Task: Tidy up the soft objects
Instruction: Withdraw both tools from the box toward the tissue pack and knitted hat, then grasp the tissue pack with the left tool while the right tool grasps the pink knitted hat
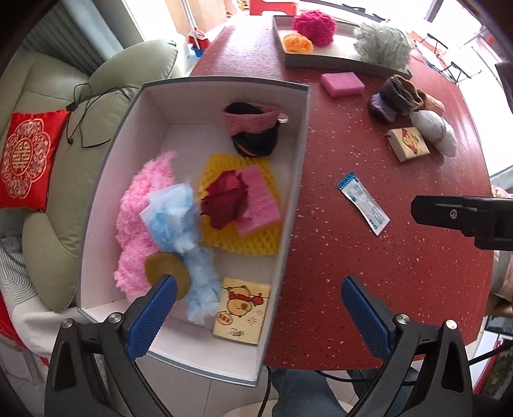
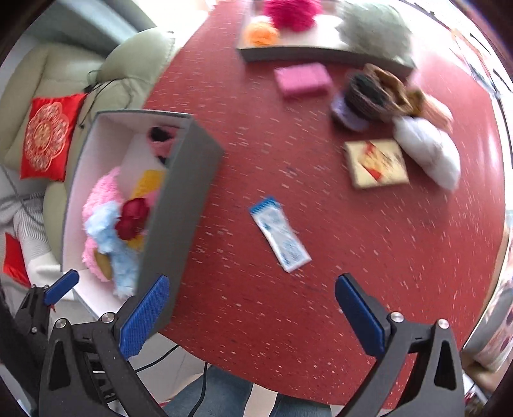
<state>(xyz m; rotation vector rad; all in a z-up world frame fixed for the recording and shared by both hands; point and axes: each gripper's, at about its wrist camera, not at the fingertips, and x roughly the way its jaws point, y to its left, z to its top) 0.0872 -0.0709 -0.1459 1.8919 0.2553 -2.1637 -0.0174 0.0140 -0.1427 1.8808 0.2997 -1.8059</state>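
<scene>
A grey box [image 1: 290, 211] with white inside stands at the red table's left edge. It holds pink fluff [image 1: 141, 208], blue fluff [image 1: 179, 215], a dark red cloth [image 1: 224, 199], a pink sponge [image 1: 258, 205] on yellow foam net [image 1: 218, 166], a pink-black knit piece [image 1: 253, 128], a round tan pad [image 1: 163, 269] and a cartoon tissue pack [image 1: 242, 309]. My left gripper [image 1: 258, 308] hangs open over the box's near right corner, holding nothing. My right gripper [image 2: 251, 316] is open and empty above bare table, right of the box [image 2: 179, 205]. A white-blue sachet [image 2: 279, 232] lies ahead of it.
A grey tray [image 1: 320, 61] at the back holds magenta [image 1: 314, 25], orange [image 1: 296, 43] and grey-green puffs [image 1: 381, 41]. Between tray and sachet [image 1: 364, 202] lie a pink sponge [image 1: 341, 83], brown knit socks [image 1: 397, 96], a white soft roll [image 1: 436, 131] and a tissue pack [image 1: 407, 142]. A green sofa with a red cushion [image 1: 25, 157] is left.
</scene>
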